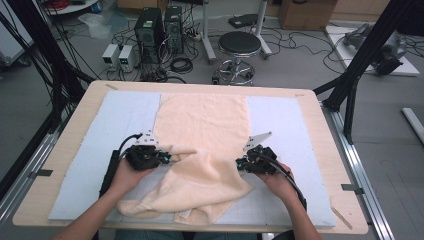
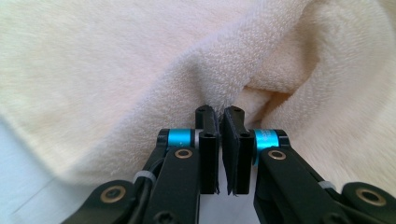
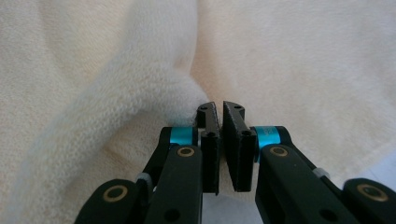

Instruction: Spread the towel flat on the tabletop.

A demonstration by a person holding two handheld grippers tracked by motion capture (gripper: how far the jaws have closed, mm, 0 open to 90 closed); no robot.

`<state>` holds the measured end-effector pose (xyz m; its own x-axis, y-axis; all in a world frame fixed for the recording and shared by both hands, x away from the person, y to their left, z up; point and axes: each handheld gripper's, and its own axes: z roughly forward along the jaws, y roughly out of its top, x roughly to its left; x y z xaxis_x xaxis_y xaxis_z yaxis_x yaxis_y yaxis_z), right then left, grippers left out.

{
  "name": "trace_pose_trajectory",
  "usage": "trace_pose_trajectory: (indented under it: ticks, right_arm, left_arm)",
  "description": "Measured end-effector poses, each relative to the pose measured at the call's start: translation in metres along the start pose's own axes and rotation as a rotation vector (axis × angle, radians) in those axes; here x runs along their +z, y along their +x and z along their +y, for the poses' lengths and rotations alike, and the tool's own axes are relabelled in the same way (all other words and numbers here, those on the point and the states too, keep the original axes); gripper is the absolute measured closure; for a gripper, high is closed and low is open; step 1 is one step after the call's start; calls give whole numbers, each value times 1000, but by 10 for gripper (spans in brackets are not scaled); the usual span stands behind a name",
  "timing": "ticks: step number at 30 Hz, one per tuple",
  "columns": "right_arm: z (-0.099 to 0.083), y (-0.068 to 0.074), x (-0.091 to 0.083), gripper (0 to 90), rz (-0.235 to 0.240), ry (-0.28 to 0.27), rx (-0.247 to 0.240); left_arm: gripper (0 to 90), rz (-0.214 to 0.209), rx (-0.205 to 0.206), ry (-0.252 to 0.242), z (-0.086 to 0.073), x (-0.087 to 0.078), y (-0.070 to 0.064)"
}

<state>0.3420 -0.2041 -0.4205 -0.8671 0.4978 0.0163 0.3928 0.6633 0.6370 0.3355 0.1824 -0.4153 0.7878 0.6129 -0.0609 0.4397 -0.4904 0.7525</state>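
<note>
Towel half-folded on bench; left hand-held gripper and right hand-held gripper each pinching a towel edge, jaws pressed together on the cloth

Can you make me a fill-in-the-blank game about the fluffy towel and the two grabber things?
1. The towel is the colour ____.
2. The left gripper and the right gripper are each shut on the ____.
3. The towel lies on a light blue mat, which covers a ____ table.
4. Beyond the table stands a round black ____ on the floor.

Missing words: cream; towel; wooden; stool
</note>
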Motion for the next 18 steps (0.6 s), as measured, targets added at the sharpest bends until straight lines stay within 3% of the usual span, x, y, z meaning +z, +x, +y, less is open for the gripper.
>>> trace_pose_trajectory:
  ticks: [4,7,9,11,13,15,18]
  right_arm:
    - [-2,-4,-5,861,-25,-20,16]
    - [-1,-6,-4,862,-29,-32,14]
    - [-1,-8,-3,863,-35,-36,24]
    - [-2,-11,-1,862,-45,-27,36]
    - [-3,-14,0,862,-49,-27,49]
    - [-4,-16,-1,856,-47,-41,47]
    - [-4,-15,-6,827,-60,-55,39]
  left_arm:
    - [849,4,-23,-24,-4,-22,15]
    - [851,3,-11,-19,-3,-27,21]
    - [854,37,-2,-7,-1,-25,26]
    - [887,71,-43,12,-2,-18,33]
    - [830,60,-79,29,-5,-14,39]
    - [784,46,-80,11,-5,-16,38]
    - [756,39,-38,-31,-3,-28,28]
